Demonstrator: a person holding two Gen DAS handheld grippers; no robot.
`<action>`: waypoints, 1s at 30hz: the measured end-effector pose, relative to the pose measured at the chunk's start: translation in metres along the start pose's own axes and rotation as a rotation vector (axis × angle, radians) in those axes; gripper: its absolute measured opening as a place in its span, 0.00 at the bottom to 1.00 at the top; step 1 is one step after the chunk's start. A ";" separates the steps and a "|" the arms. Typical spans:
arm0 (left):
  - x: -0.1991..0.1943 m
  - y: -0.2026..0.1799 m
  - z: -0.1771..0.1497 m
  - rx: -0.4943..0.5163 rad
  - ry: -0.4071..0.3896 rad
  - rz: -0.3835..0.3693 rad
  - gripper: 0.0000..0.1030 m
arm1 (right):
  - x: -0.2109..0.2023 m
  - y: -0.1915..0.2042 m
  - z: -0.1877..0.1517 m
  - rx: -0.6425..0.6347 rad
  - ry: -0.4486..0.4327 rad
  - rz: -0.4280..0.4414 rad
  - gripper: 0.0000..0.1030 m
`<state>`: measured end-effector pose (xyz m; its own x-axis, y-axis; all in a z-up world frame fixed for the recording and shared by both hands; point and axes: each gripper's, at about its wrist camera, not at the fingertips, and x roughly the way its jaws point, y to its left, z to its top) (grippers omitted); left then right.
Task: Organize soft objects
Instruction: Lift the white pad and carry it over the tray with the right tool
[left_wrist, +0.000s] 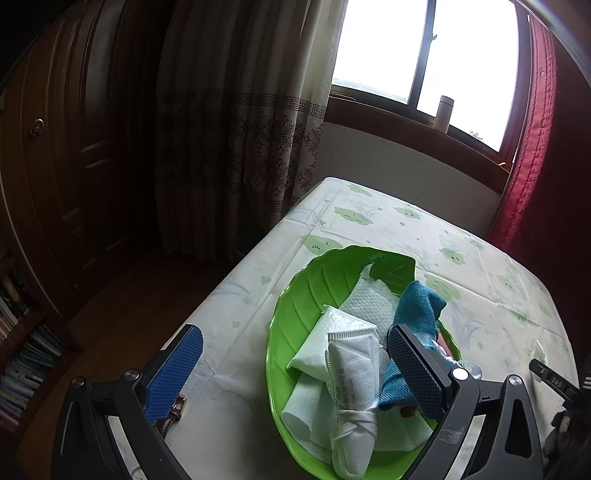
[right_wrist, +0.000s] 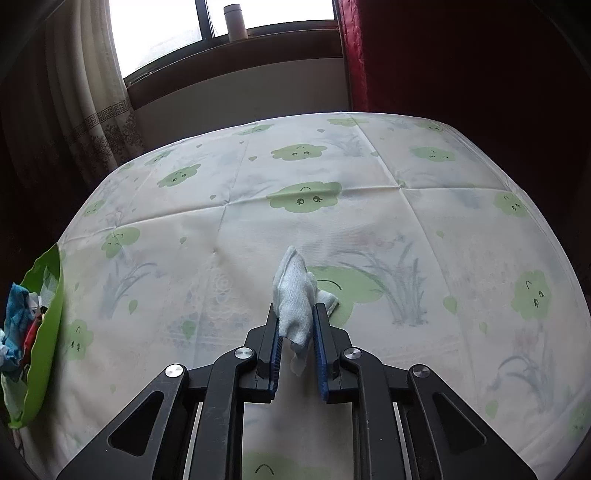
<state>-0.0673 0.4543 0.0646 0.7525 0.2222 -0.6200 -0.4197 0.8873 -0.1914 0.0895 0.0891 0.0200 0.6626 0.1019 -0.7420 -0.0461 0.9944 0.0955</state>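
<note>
Between the blue pads of my right gripper (right_wrist: 296, 334) sits a pale blue-white cloth (right_wrist: 293, 295), pinched at its middle, its upper end standing above the fingertips and a loose corner hanging below them. Beneath it lies the table (right_wrist: 369, 229), covered in a white cloth printed with green cloud faces. My left gripper (left_wrist: 295, 369) stands wide, holding nothing; its left pad (left_wrist: 175, 369) hangs over the table, its right finger (left_wrist: 417, 365) over the green leaf-shaped bowl (left_wrist: 295, 295). Inside the bowl lie a folded white mask with its ear loops wound round it (left_wrist: 352, 369), a white tissue packet (left_wrist: 325, 343), white paper towel (left_wrist: 369, 302) and a teal knitted cloth (left_wrist: 417, 306) draped over the far rim (a red item beneath is too hidden to identify). Behind the table, a pale cylindrical bottle (right_wrist: 235, 22) stands on the windowsill.
</note>
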 end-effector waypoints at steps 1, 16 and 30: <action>0.000 0.000 0.000 0.001 0.000 0.000 1.00 | -0.002 -0.001 0.000 0.006 0.001 0.010 0.15; -0.012 0.016 0.007 -0.010 -0.033 0.031 1.00 | -0.073 0.117 -0.023 -0.215 -0.047 0.348 0.15; -0.013 0.018 0.010 0.009 -0.054 0.061 1.00 | -0.092 0.211 -0.061 -0.413 -0.006 0.536 0.15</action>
<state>-0.0796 0.4711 0.0767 0.7522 0.2973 -0.5881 -0.4611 0.8750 -0.1474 -0.0270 0.2913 0.0682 0.4722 0.5854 -0.6591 -0.6506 0.7359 0.1875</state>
